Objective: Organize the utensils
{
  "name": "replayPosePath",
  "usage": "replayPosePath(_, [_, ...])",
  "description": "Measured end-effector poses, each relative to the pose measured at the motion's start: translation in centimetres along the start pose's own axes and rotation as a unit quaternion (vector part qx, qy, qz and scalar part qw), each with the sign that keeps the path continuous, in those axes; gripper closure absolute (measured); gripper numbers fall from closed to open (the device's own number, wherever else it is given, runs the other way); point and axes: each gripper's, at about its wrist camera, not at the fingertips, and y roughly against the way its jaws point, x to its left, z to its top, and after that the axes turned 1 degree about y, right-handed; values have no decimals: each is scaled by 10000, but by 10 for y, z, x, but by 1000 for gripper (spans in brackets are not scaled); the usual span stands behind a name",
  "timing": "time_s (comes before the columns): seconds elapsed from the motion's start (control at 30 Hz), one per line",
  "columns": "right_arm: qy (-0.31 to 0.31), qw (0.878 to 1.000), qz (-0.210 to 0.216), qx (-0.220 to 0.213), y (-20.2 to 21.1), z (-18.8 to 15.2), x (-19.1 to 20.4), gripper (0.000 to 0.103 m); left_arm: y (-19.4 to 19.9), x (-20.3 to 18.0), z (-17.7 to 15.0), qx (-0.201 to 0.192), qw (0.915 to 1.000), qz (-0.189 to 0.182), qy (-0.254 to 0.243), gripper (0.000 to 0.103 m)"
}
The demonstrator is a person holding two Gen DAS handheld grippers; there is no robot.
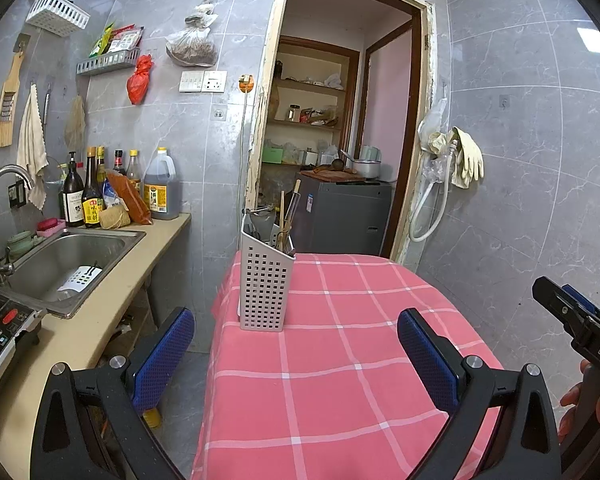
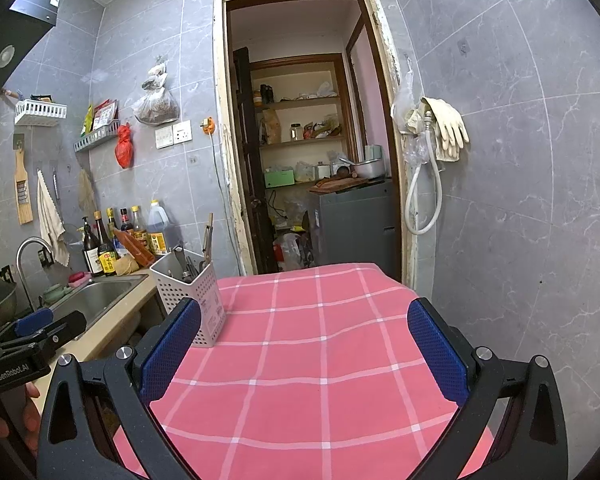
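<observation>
Left tool (image 1: 296, 360) spread wide, empty, above pink-checked counter (image 1: 340, 380). Right tool (image 2: 304, 356) likewise spread, empty. White utensil holder (image 1: 265, 288) upright ahead at counter's left-far edge, chopsticks (image 1: 285, 220) standing vertical inside; left tool nearer.

Grey marble-tiled walls (image 2: 520, 160), open doorway (image 2: 300, 140) (pantry shelves beyond), steel sink (image 1: 72, 256) in beige counter (image 1: 112, 300).
</observation>
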Motion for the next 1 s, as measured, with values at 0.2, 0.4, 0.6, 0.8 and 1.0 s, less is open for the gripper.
replayPosePath(0.2, [1, 10000, -2, 5, 0, 0, 0, 1, 0, 0, 0, 2, 10000, -6, 5, 1])
replayPosePath(0.4, [-3, 10000, -2, 3, 0, 0, -1, 1, 0, -1, -1, 2, 10000, -1, -5, 1])
replayPosePath(0.6, [-9, 10000, -4, 5, 0, 0, -2, 1, 1, -1, 0, 0, 10000, -3, -5, 1])
replayPosePath(0.8, [-23, 10000, -10, 21, 0, 0, -1, 1, 1, -1, -1, -6, 10000, 0, -6, 1])
replayPosePath(1.0, [-21, 10000, -9, 19, 0, 0, -2, 1, 1, -1, -1, -1, 10000, 0, -7, 1])
